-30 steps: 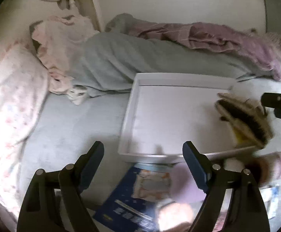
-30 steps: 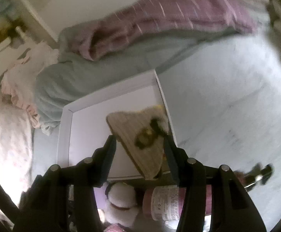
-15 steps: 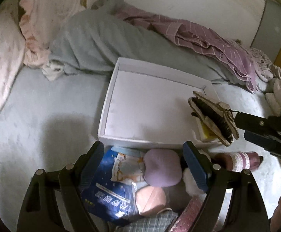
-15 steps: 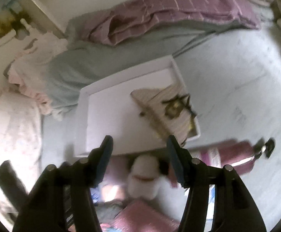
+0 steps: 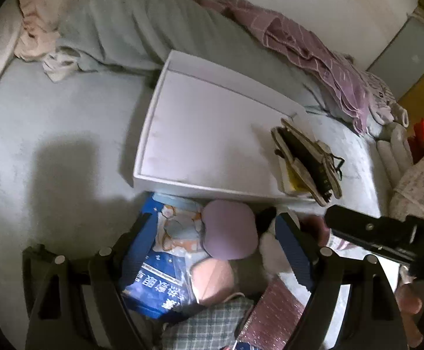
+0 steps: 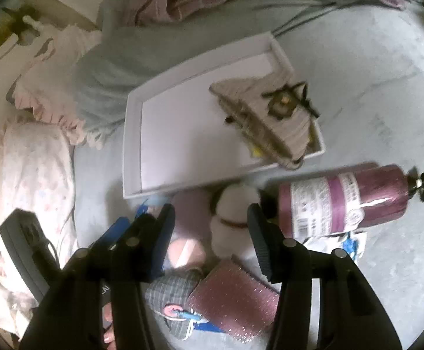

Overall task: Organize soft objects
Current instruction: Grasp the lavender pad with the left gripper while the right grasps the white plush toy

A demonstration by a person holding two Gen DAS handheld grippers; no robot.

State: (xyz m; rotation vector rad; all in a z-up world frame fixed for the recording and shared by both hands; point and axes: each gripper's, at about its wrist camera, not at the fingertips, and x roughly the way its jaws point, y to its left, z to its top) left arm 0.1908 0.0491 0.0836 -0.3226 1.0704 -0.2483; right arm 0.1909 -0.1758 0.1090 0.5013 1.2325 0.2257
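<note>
A white tray [image 5: 165, 93] lies on the grey bed, also seen in the right wrist view [image 6: 133, 122]. A beige cloth pouch [image 5: 305, 160] rests in its right end [image 6: 270, 116]. In front of the tray lies a pile: a purple soft pad [image 5: 229, 230], a pink pad [image 5: 212, 280], a white plush toy [image 6: 232, 221], a blue packet [image 5: 156, 280], plaid cloth [image 6: 171, 291] and a pink sparkly pouch [image 6: 235, 300]. My left gripper [image 5: 217, 250] is open above the pads. My right gripper [image 6: 210, 233] is open above the plush toy.
A maroon bottle [image 6: 343, 201] lies right of the pile. A grey blanket [image 5: 141, 20] and purple striped cloth [image 5: 308, 49] are bunched behind the tray. A pink ruffled garment [image 6: 48, 67] and a floral pillow [image 6: 33, 175] lie at the left.
My right gripper let go of the beige pouch in the tray and pulled back over the pile. My left gripper also moved back, so the pile now lies between its fingers.
</note>
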